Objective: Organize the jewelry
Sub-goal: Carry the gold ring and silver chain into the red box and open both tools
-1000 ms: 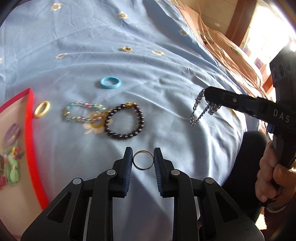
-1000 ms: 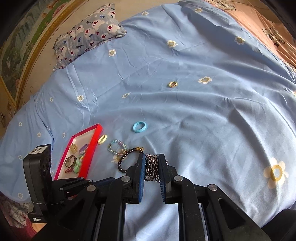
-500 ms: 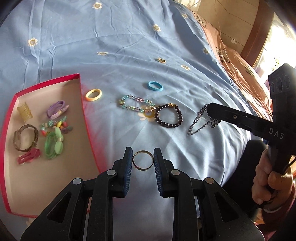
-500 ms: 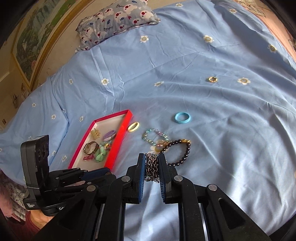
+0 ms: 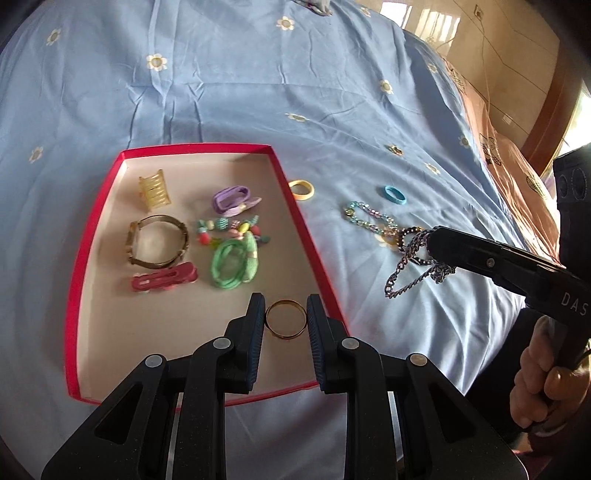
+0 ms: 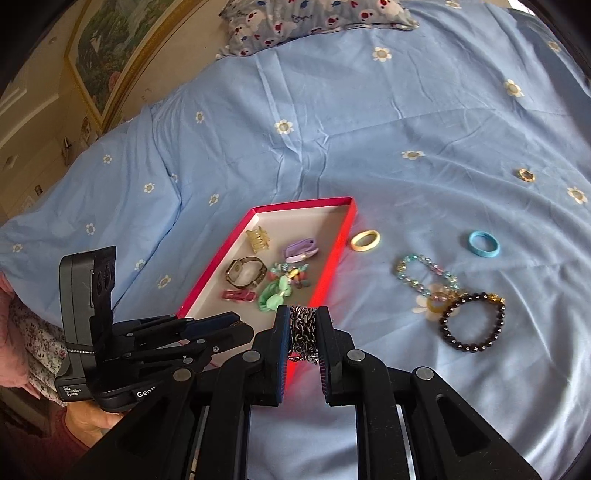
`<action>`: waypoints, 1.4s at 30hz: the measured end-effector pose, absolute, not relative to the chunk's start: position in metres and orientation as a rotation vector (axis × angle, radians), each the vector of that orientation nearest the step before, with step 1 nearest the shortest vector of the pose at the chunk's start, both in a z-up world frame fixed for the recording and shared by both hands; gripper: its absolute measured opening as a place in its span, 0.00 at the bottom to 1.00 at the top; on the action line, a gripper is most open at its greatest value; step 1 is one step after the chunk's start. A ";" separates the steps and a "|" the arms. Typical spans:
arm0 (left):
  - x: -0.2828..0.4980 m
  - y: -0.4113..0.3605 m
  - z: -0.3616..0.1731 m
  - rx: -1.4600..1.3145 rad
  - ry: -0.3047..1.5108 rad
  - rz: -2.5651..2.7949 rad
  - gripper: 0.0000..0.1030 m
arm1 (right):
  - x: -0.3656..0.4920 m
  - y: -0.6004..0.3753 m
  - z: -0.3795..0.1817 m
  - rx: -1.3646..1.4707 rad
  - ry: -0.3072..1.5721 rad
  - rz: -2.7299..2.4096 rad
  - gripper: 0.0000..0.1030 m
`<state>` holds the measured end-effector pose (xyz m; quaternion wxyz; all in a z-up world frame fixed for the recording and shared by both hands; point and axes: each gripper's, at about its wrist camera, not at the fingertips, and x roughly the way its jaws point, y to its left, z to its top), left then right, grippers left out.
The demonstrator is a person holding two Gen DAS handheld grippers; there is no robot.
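My left gripper [image 5: 286, 323] is shut on a thin gold ring [image 5: 286, 324] and hangs over the near right corner of the red tray [image 5: 92, 236]. The tray holds a watch [image 5: 157, 242], hair clips, hair ties and beads. My right gripper [image 6: 303, 332] is shut on a silver chain [image 6: 303, 334], just outside the tray's [image 6: 332, 258] near right edge. From the left wrist view the chain [image 5: 413, 269] dangles off the right gripper's tip [image 5: 437, 245] above the blue sheet. A yellow ring [image 6: 365, 240], a blue ring [image 6: 484, 243], a pastel bead bracelet [image 6: 424, 275] and a dark bead bracelet [image 6: 472, 325] lie on the sheet.
The blue flowered bedsheet [image 6: 369, 129] covers the bed. A patterned pillow [image 6: 314, 18] lies at the head. A small gold ring [image 6: 526, 174] sits far right on the sheet. A peach blanket [image 5: 517, 166] lies along the right side. A hand [image 5: 543, 376] grips the right tool.
Both grippers have swung left across the bed with their loads. The red tray has come fully into view, and the left gripper now hangs over it.
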<state>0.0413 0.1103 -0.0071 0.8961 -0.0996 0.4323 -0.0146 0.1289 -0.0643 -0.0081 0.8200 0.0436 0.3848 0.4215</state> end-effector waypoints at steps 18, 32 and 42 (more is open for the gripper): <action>0.024 0.186 -0.026 -0.285 0.910 0.134 0.20 | 0.125 0.040 -0.037 -0.010 0.872 1.044 0.13; 0.039 0.193 -0.047 -0.271 0.958 0.157 0.21 | 0.145 0.052 -0.070 -0.058 0.942 0.986 0.13; 0.044 0.188 -0.052 -0.240 0.970 0.177 0.21 | 0.150 0.056 -0.080 -0.087 0.973 0.974 0.13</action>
